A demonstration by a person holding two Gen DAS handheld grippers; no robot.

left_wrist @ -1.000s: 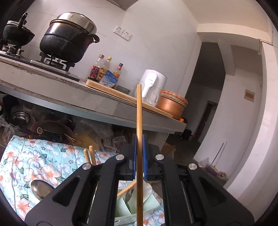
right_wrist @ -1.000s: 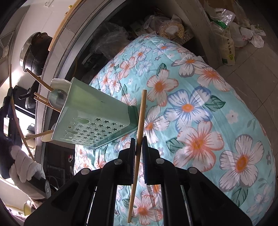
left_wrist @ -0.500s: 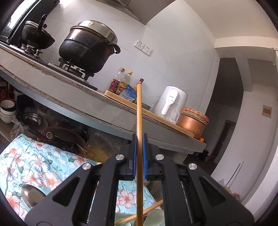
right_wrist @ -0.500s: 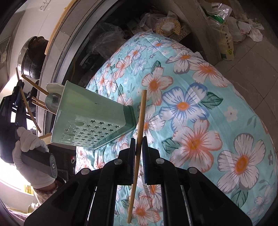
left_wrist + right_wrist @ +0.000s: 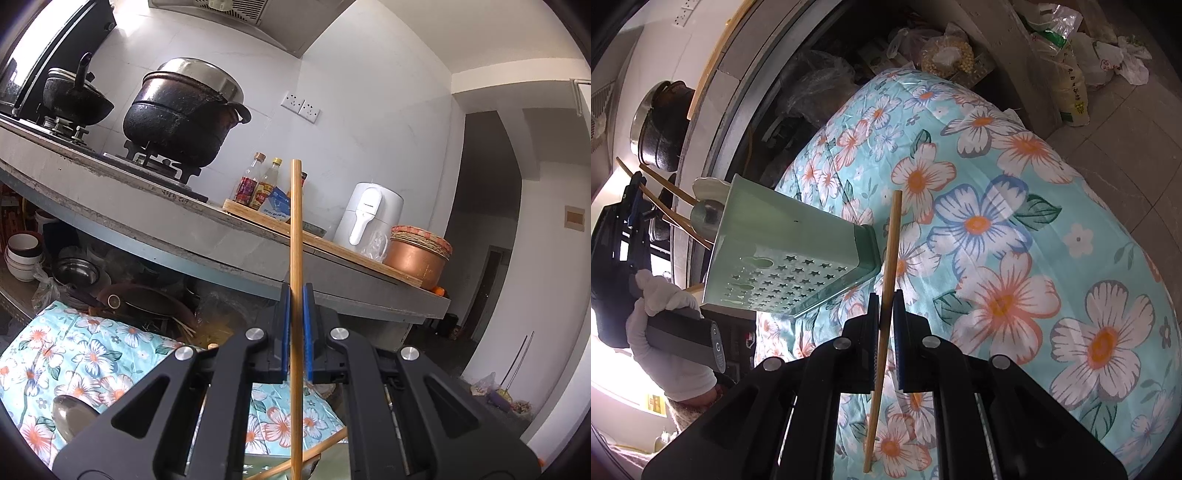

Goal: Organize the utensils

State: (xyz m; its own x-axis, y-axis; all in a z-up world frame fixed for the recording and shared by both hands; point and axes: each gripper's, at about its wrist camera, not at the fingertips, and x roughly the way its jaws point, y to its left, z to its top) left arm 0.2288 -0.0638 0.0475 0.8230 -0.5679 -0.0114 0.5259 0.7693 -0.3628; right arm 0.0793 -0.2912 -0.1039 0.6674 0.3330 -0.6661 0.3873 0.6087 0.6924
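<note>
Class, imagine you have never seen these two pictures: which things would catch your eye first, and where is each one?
First, each gripper is shut on one wooden chopstick: the left gripper holds its chopstick upright against the kitchen counter, and the right gripper holds its chopstick over the flowered cloth. Next comes the pale green utensil holder on that cloth, left of the right chopstick, with chopsticks poking from its mouth. On the stove at upper left sits a big black pot.

Bright daylight, blown-out glare lower left, heavy fisheye bending, sharp focus.
</note>
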